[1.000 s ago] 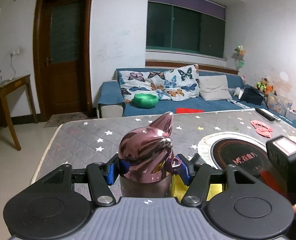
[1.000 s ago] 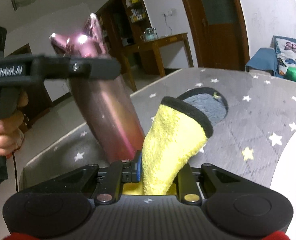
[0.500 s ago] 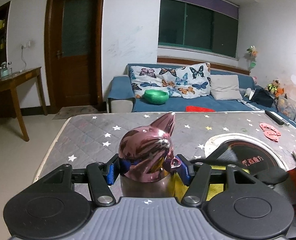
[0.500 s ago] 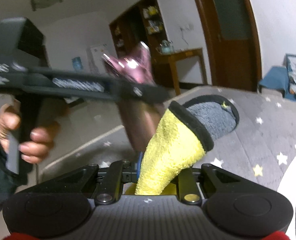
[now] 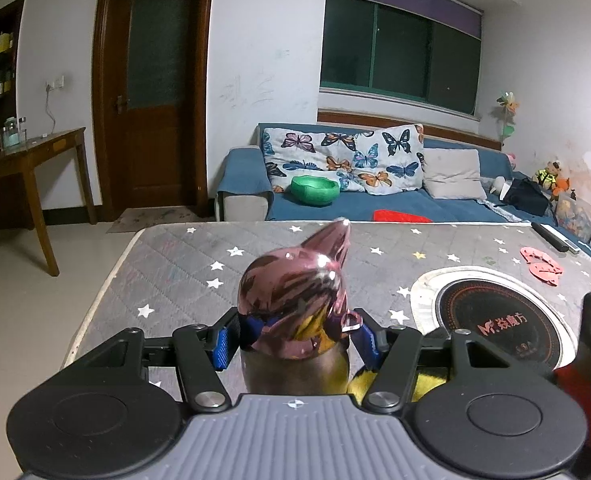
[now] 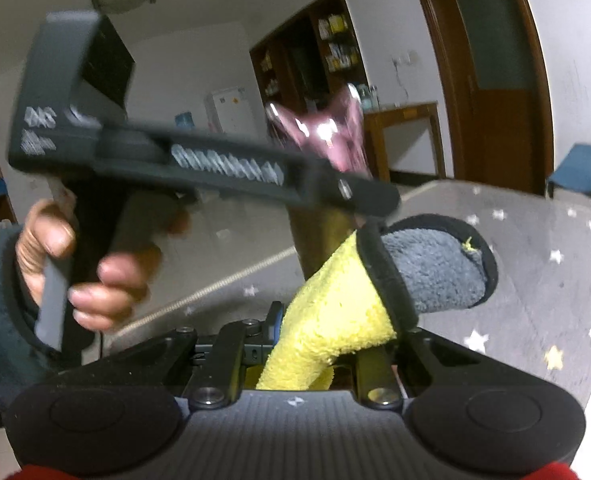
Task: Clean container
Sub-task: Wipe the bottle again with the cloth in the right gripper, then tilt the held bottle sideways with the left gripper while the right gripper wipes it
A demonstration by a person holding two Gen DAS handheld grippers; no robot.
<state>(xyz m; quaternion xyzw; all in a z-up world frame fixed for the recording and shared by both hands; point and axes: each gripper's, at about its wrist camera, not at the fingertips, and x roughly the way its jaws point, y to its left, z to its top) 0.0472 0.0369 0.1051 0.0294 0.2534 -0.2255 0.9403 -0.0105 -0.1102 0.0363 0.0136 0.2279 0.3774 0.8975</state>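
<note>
Two handheld grippers meet over a grey quilted table cover [image 5: 183, 264] printed with white stars. The left gripper [image 5: 293, 338] has its blue-padded fingers [image 5: 221, 344] clamped on the neck of a glossy pink metal bottle [image 5: 295, 304] with a cat-ear-shaped lid, holding it above the table just in front of the camera. In the right wrist view the same bottle [image 6: 327, 148] appears blurred, tilted, with the left gripper's black body crossing in front of it and a hand [image 6: 83, 268] in a dark sleeve wrapped round the grip. The right gripper [image 6: 319, 344] is closed on a yellow and grey microfibre cloth [image 6: 335, 312] with a dark hem; the cloth stands up from the jaws and its yellow side lies against the lower body of the bottle. To the right on the table sits a round black induction hob [image 5: 495, 320] in a white ring. Behind the table stands a blue sofa [image 5: 415, 204] with butterfly-print cushions [image 5: 343, 160] and a green bowl [image 5: 314, 190].
</note>
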